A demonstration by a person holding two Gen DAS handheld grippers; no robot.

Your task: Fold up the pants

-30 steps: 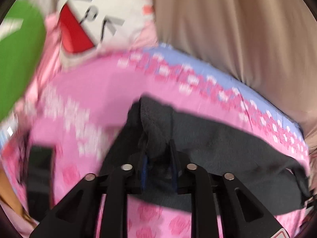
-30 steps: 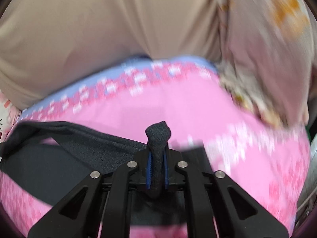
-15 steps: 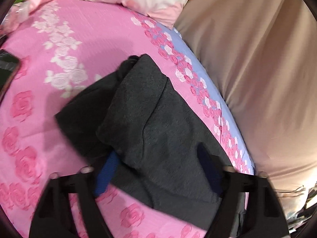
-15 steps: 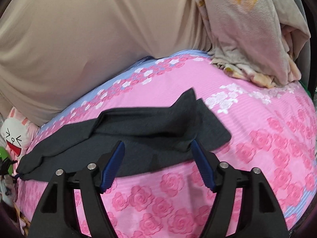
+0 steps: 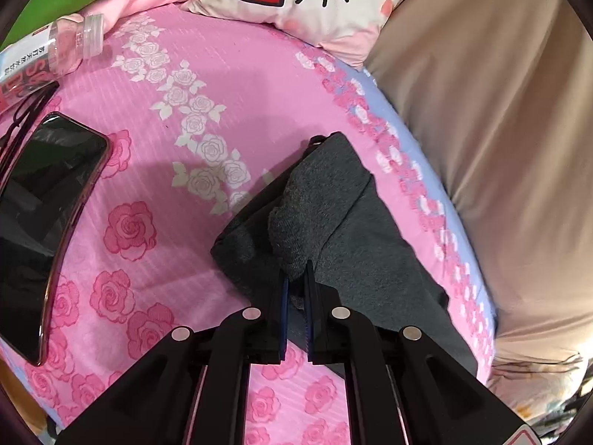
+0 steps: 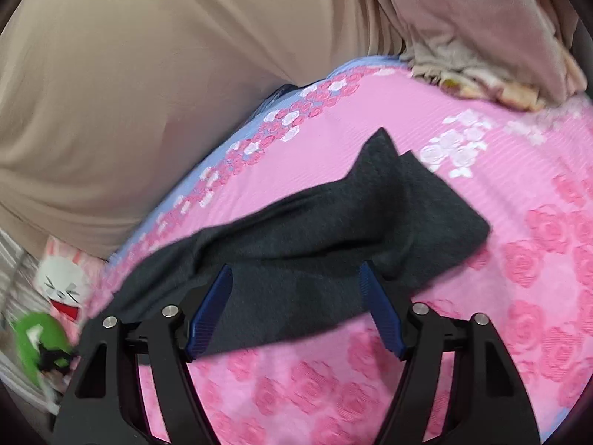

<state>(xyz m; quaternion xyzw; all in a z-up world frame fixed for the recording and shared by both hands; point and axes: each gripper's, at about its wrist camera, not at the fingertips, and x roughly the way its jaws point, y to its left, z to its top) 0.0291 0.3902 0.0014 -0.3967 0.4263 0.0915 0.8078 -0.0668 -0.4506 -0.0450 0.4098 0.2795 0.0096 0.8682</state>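
So that a fold can be made, the pants (image 5: 333, 215) are pinched by the left tongs (image 5: 295, 285) near the bed's (image 5: 155, 193) far edge; the right tongs (image 6: 296, 278) are held open.

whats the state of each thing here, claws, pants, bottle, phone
left claw: shut, pinching a fold of the pants
right claw: open, above the pants, gripping nothing
pants: dark grey, lying partly folded on the pink bedsheet
bottle: on its side, cap on
phone: flat on the sheet, screen dark
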